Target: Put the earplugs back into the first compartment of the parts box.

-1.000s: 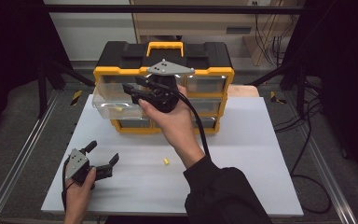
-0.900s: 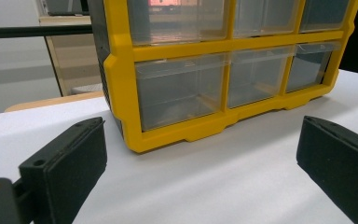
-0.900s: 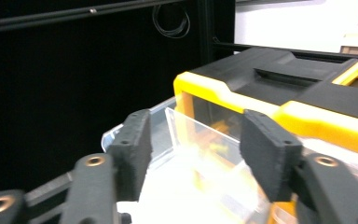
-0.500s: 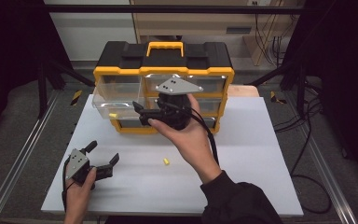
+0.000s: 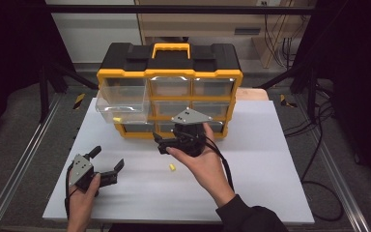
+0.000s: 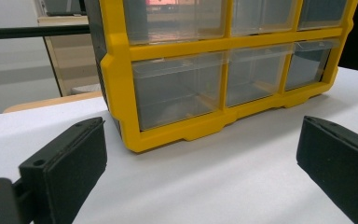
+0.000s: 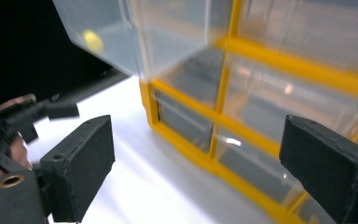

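Yellow-black drawer cabinet point(image 5: 170, 89) sitting at back of white counter point(image 5: 261, 159), its top-left drawer point(image 5: 123, 99) sticking out. Right tongs point(image 5: 160, 143) hovering at cabinet's base, jaws just opening wide, empty. Left tongs point(image 5: 107, 163) front-left of cabinet, wide, empty. Small yellow piece point(image 5: 172, 167) lying just before cabinet.

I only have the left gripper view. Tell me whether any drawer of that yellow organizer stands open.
Observer: Yes. In the high view the top-left drawer of the organizer is pulled well out.
Operator: Report the right gripper's jaws.
Observer: The right gripper sits low in front of the bottom row. Its jaws have just been opening, and there is nothing between them.
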### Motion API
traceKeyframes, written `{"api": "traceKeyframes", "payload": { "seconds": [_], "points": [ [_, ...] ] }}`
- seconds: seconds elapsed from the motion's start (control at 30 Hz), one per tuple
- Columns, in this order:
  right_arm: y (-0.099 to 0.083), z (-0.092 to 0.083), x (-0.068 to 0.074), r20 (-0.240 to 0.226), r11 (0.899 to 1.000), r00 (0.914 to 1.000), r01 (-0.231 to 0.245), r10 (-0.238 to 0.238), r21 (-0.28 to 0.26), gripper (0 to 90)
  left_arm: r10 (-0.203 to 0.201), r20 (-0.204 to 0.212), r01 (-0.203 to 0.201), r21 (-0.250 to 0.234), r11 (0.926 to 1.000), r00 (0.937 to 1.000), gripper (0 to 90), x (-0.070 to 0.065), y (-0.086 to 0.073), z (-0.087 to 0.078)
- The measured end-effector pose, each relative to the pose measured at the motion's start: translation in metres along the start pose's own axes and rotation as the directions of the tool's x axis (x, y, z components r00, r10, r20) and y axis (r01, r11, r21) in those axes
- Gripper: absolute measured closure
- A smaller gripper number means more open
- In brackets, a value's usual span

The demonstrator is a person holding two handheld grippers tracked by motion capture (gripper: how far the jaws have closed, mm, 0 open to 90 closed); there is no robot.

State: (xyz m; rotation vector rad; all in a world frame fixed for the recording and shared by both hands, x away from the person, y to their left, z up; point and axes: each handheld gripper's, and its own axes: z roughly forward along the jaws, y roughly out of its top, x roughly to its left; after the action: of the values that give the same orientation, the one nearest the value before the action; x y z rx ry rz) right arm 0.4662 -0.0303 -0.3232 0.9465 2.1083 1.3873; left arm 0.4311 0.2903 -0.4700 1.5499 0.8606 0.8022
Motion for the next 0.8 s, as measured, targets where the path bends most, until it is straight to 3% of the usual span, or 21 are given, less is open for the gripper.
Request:
{"api": "traceKeyframes", "payload": {
  "seconds": [0.2, 0.5, 0.8],
  "points": [
    [-0.017, 0.006, -0.005, 0.015, 0.999, 0.9996, -0.026, 0.025, 0.04, 10.2, 0.002, 0.001, -0.002, 0.0, 1.0, 1.0, 1.4, 0.0, 0.0, 0.0],
    [-0.037, 0.009, -0.011, 0.002, 0.993, 0.9967, -0.08, 0.081, 0.092, 9.3, -0.001, 0.0, 0.001, -0.002, 1.0, 1.0, 1.4, 0.0, 0.0, 0.0],
    [-0.052, 0.012, -0.012, -0.003, 0.988, 0.9961, -0.087, 0.089, 0.126, 8.7, 0.0, -0.001, 0.0, -0.001, 1.0, 1.0, 1.4, 0.0, 0.0, 0.0]
  ]
}}
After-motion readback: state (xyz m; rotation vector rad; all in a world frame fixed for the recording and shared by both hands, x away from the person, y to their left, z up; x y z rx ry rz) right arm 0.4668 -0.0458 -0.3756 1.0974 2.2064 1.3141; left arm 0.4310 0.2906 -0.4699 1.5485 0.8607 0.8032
